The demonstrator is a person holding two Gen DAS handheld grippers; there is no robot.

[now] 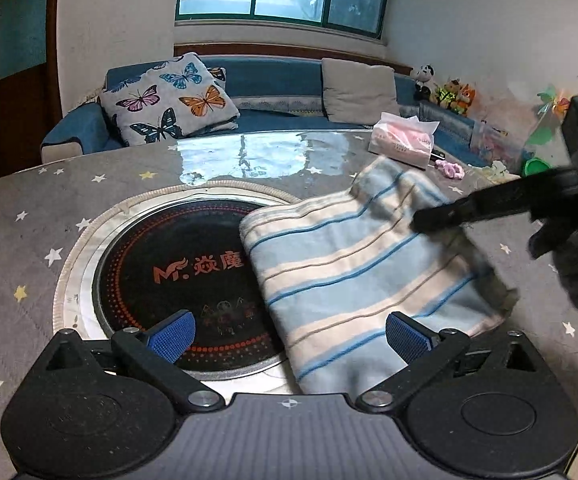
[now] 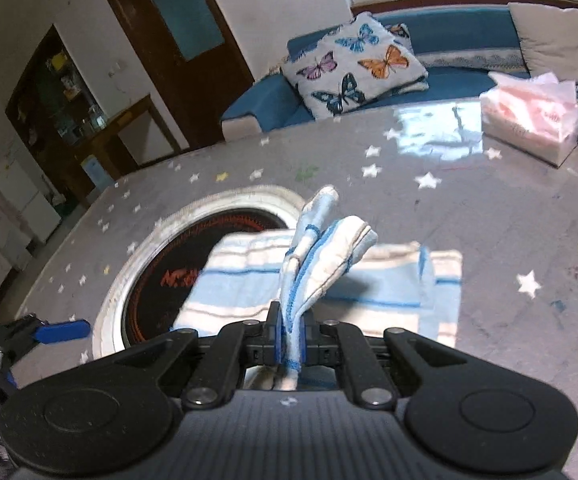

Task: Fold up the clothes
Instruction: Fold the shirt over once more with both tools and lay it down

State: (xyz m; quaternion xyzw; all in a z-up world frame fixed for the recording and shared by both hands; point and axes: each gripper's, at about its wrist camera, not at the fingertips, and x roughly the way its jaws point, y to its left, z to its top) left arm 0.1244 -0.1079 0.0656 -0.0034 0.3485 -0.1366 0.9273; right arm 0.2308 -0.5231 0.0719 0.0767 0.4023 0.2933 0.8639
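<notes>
On the star-print table (image 1: 29, 208), half across the round burner (image 1: 177, 272), striped cloth (image 1: 353, 272) is lying. Right gripper (image 2: 291, 336) is pinching its lifted edge; left gripper (image 1: 289, 334) is hanging released. Carrying the edge squarely across should be keeping stripes aligned.

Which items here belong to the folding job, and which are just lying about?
Job: striped cloth, right gripper clamped on its bunched edge, left gripper open.

Lying about: tissue pack, pink hair tie, round cooktop, butterfly pillow.
</notes>
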